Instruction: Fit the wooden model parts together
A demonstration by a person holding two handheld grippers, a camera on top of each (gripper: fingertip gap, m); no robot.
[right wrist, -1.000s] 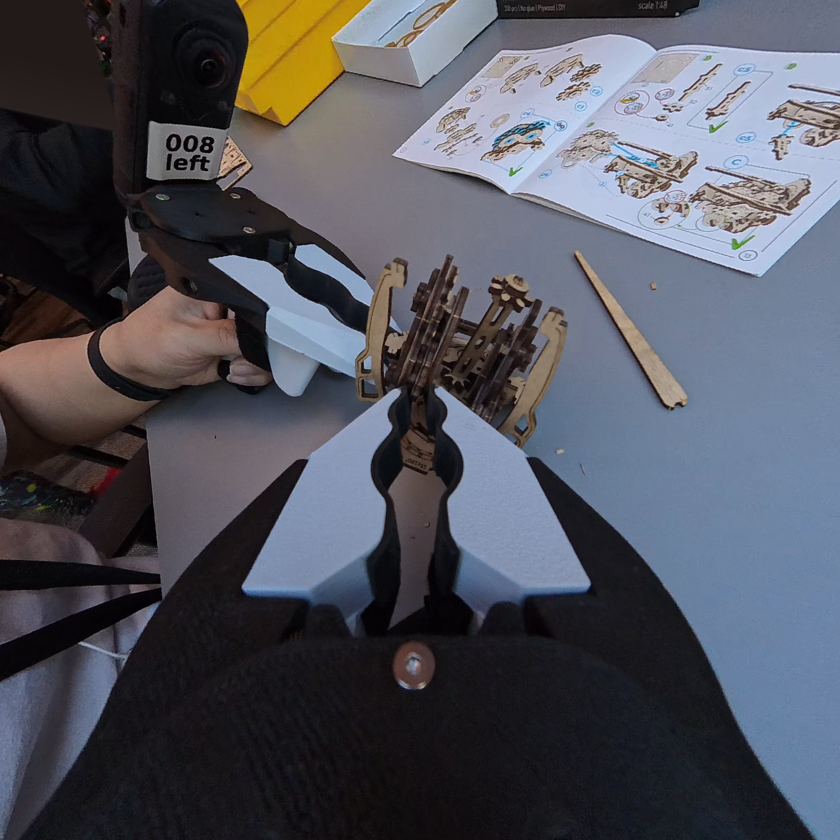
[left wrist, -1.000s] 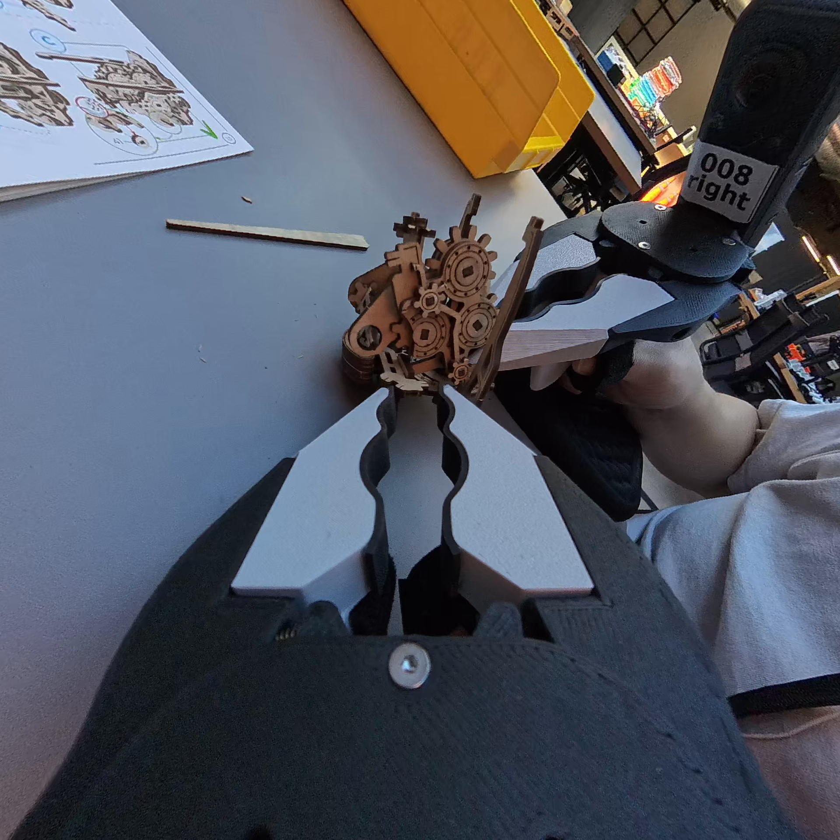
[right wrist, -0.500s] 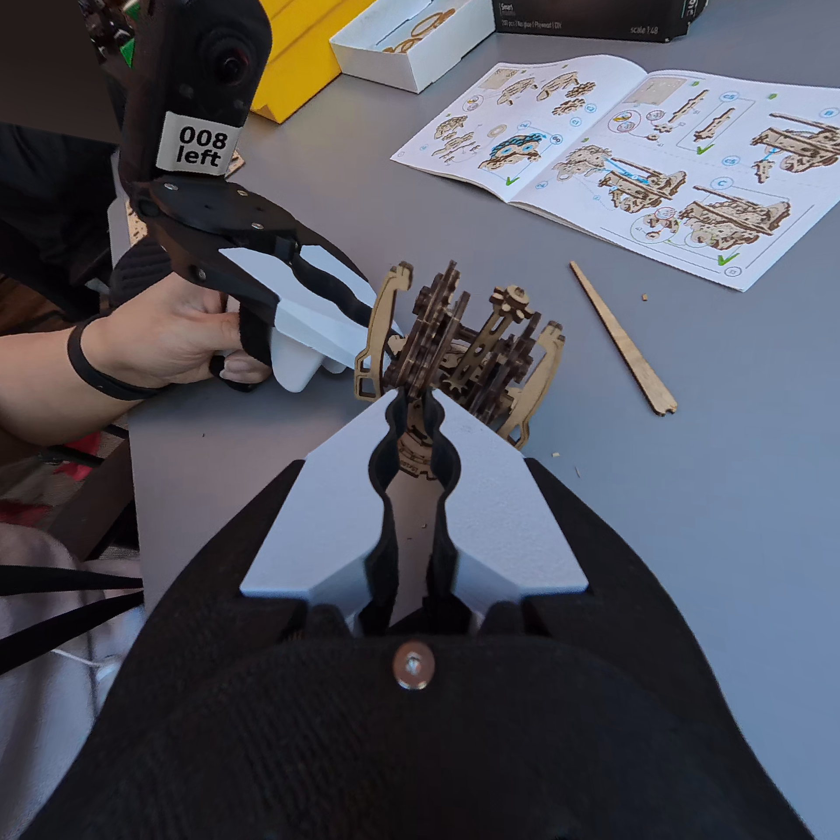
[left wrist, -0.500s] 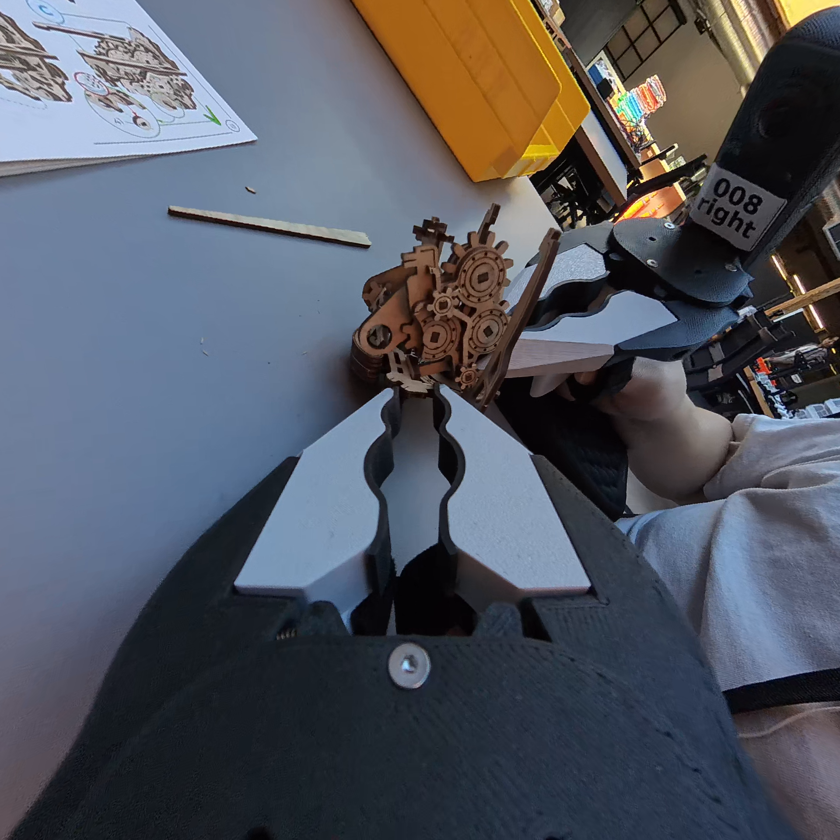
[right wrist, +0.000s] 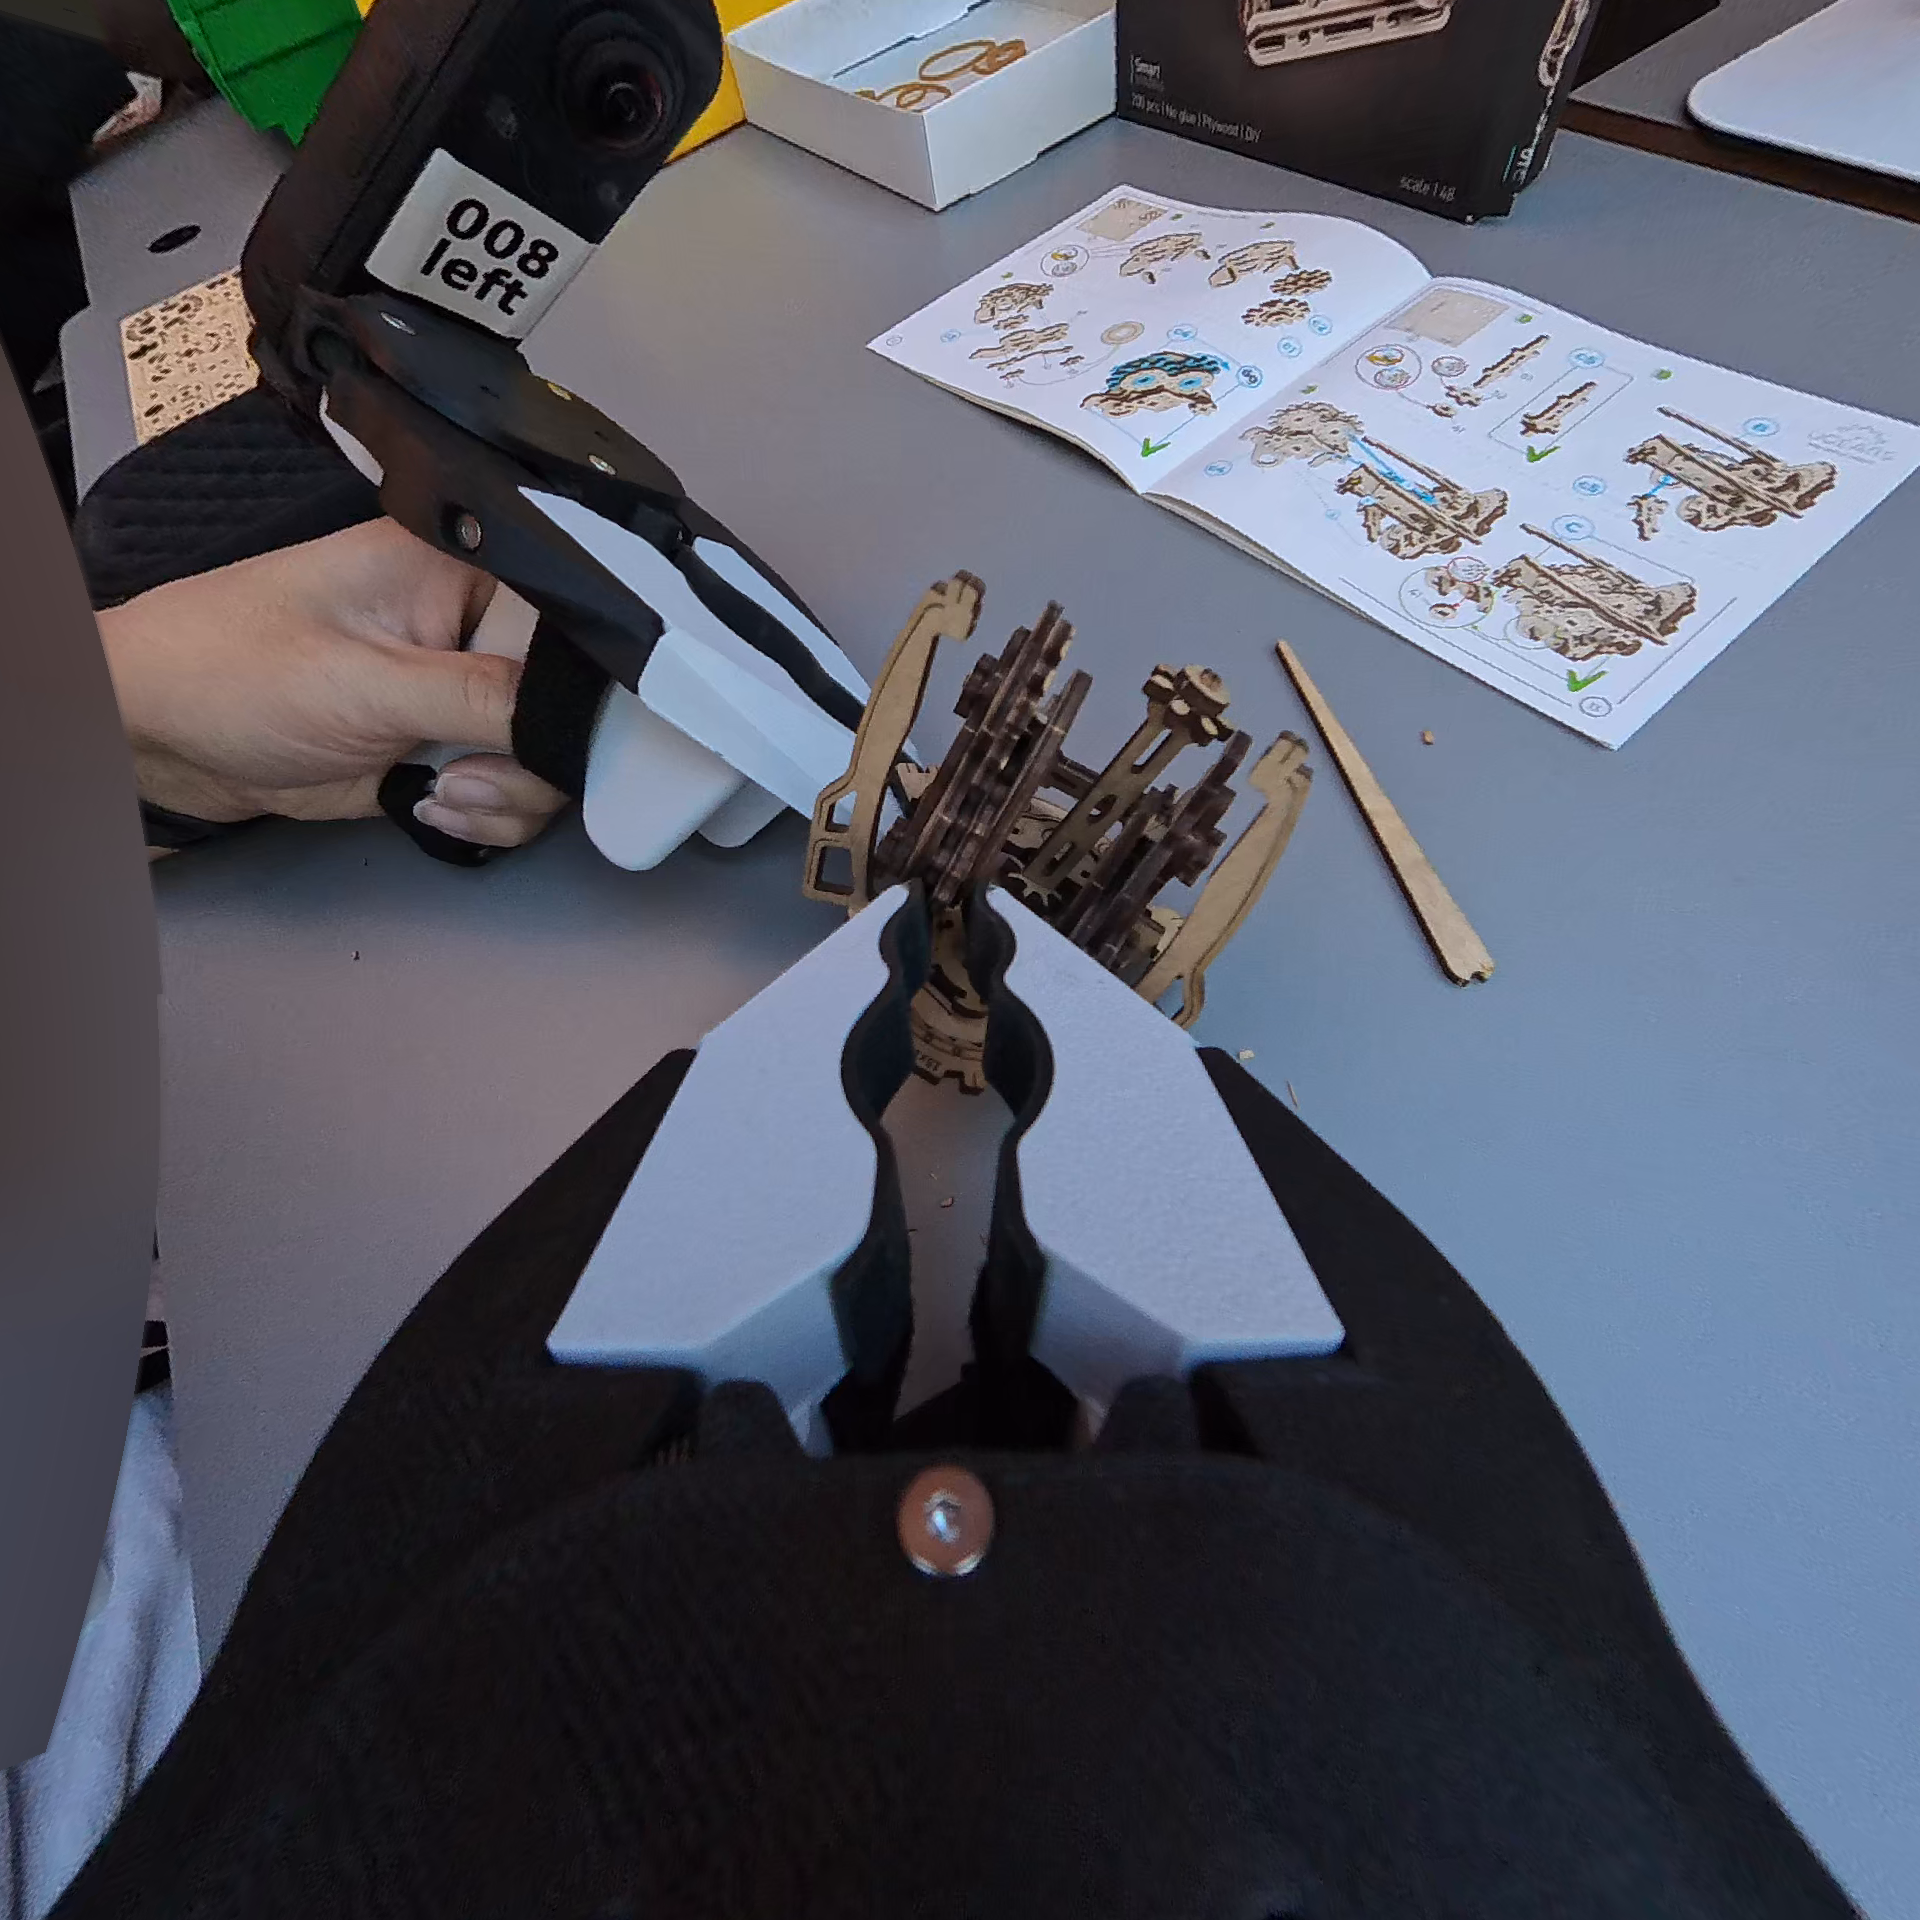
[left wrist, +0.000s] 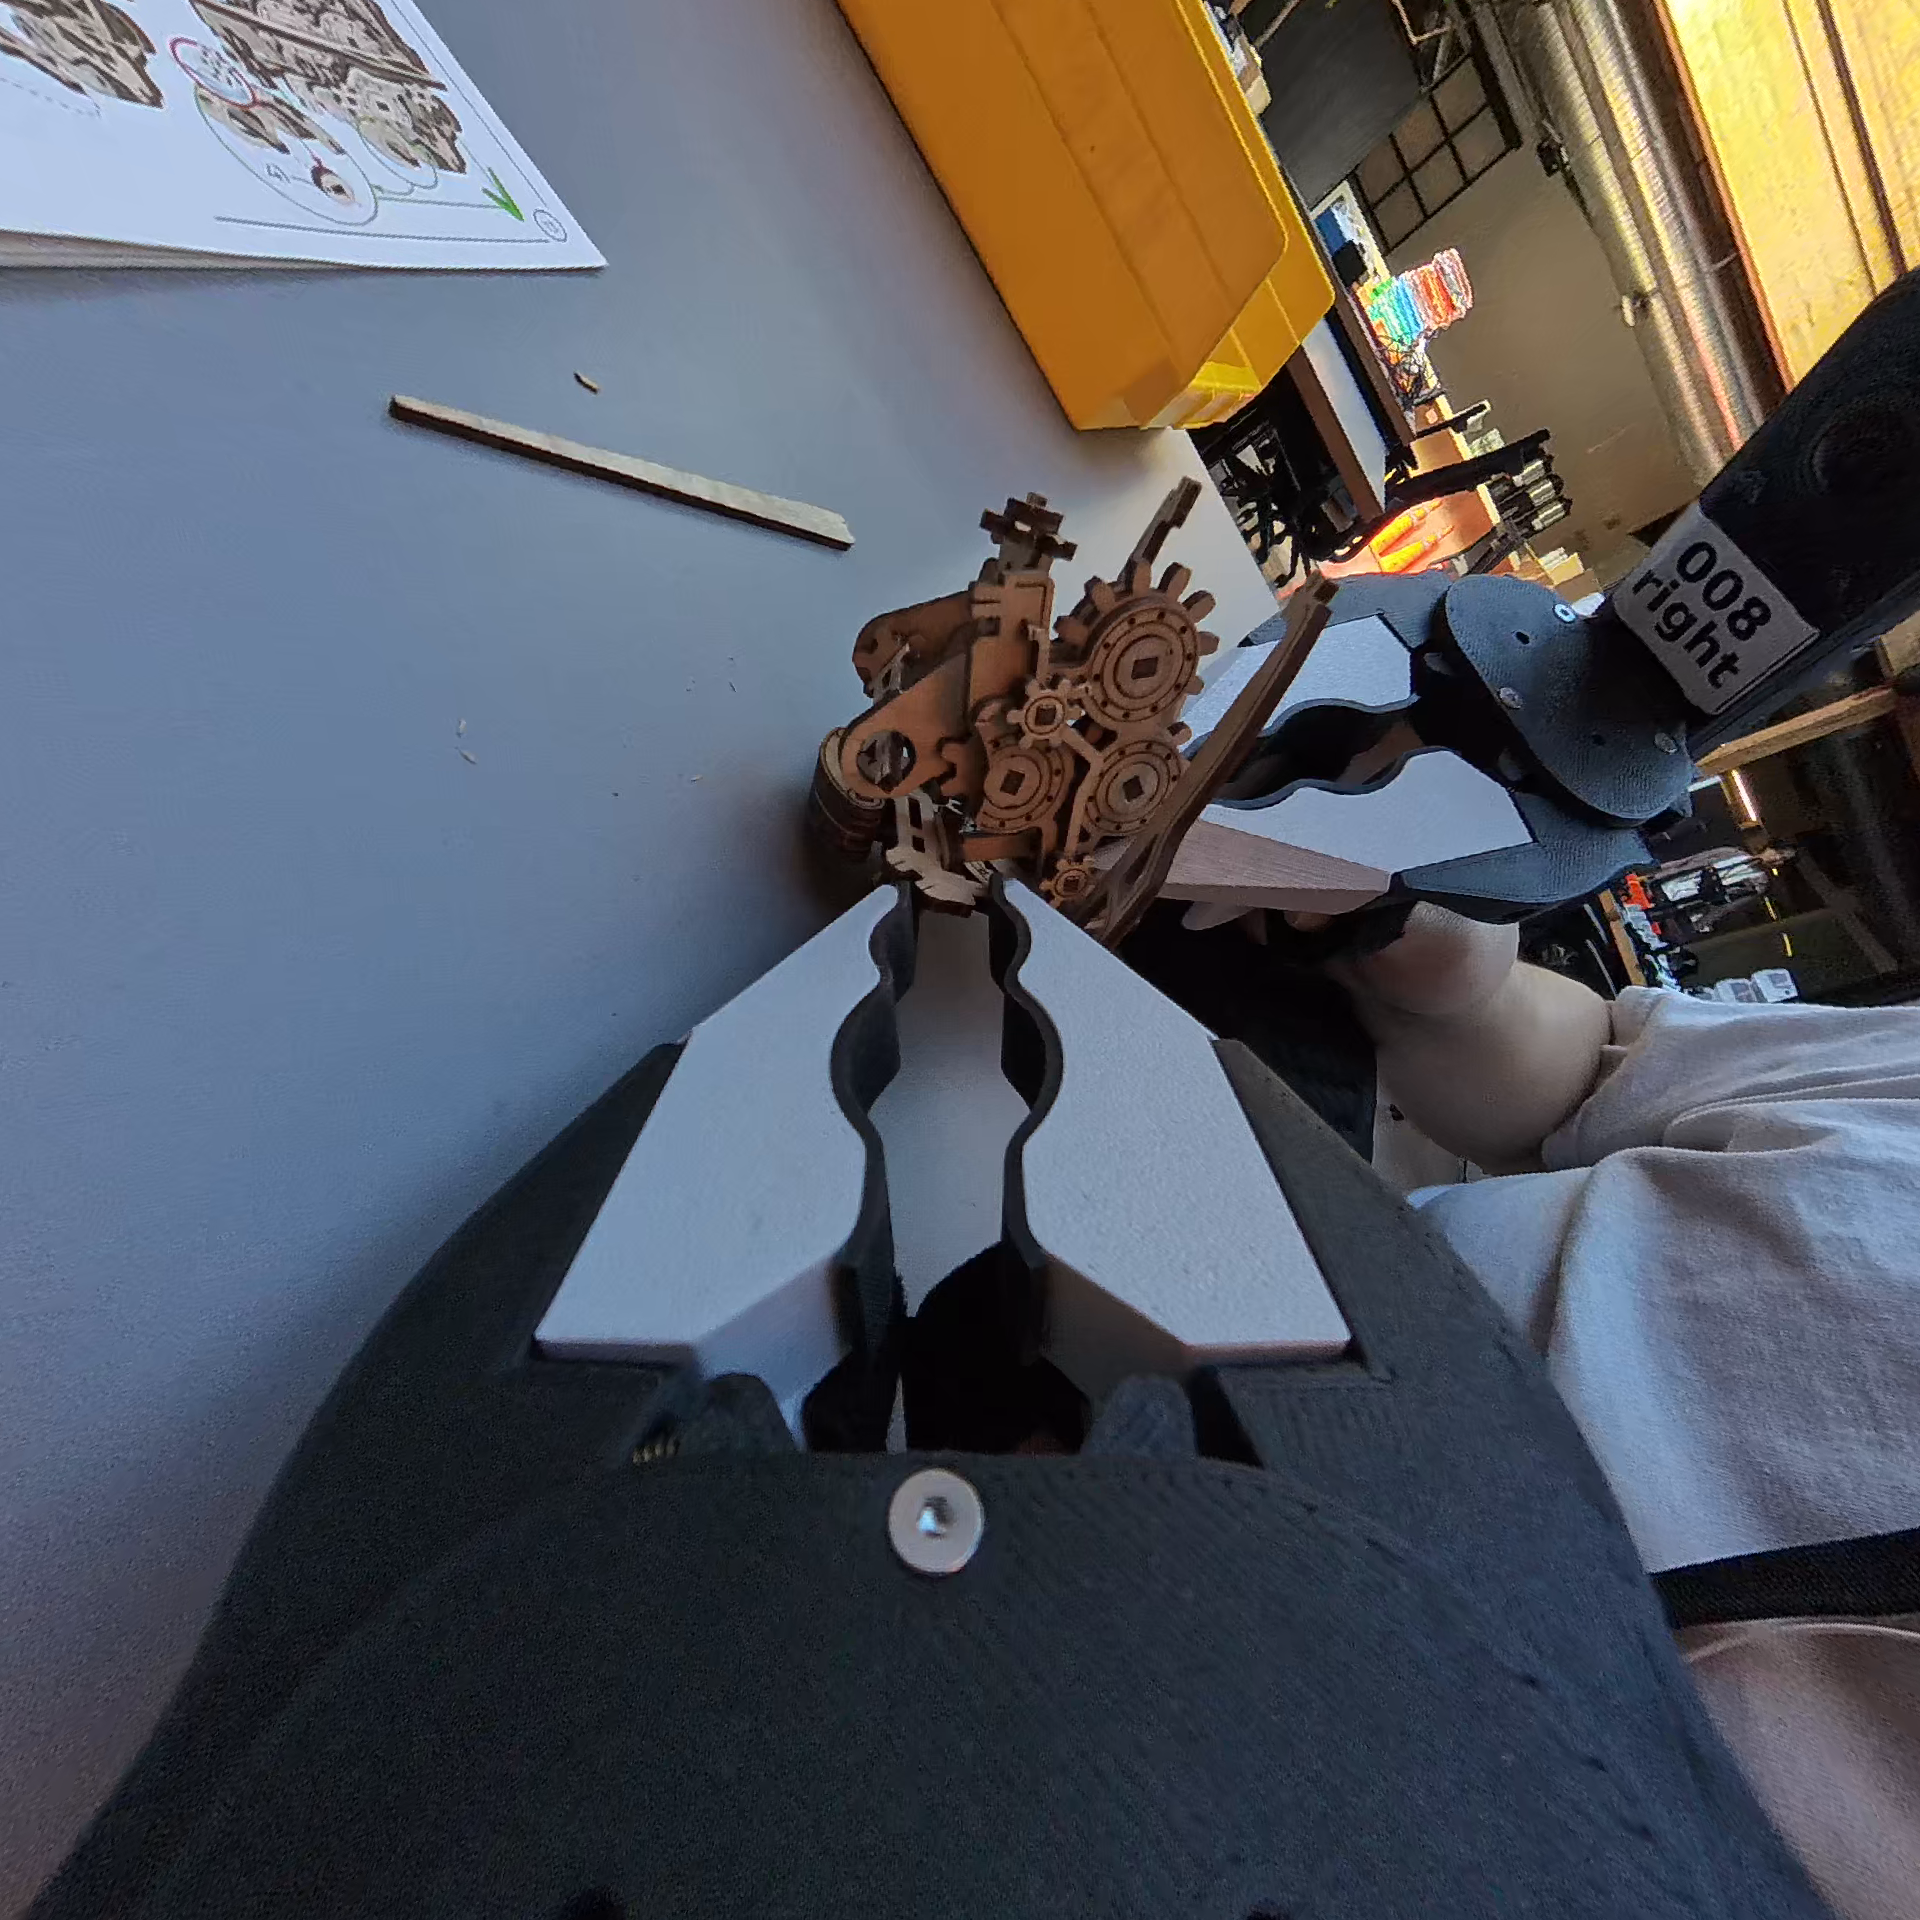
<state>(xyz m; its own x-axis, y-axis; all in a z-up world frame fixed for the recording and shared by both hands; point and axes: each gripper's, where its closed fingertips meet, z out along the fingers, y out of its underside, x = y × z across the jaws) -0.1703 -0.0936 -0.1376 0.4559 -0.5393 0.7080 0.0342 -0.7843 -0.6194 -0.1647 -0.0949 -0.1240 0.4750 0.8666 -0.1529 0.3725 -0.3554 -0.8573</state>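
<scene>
The wooden model (left wrist: pixel 1039 727), a cluster of gears between two curved side frames, rests on the grey table (left wrist: pixel 312 831). My left gripper (left wrist: pixel 951 899) is shut on a pale piece at the model's lower edge. My right gripper (right wrist: pixel 948 909) is shut on the gear plates and base of the model (right wrist: pixel 1049 790). In the left wrist view the right gripper (left wrist: pixel 1247 764) meets the model's dark side frame from the right. In the right wrist view the left gripper (right wrist: pixel 847 717) meets the pale side frame from the left. A person's hand holds each gripper.
A thin wooden stick (right wrist: pixel 1382 821) lies right of the model, also seen in the left wrist view (left wrist: pixel 623 473). An open instruction booklet (right wrist: pixel 1403 447) lies beyond it. A white box (right wrist: pixel 935 94), a black box (right wrist: pixel 1351 94), yellow bins (left wrist: pixel 1091 187) and a wooden parts sheet (right wrist: pixel 187 353) stand farther off. Left and right tips are no more than a few centimetres apart.
Both grippers have kept their hold on the model. The left gripper's handle has tipped further over, and the right wrist view now shows more of the far table.
</scene>
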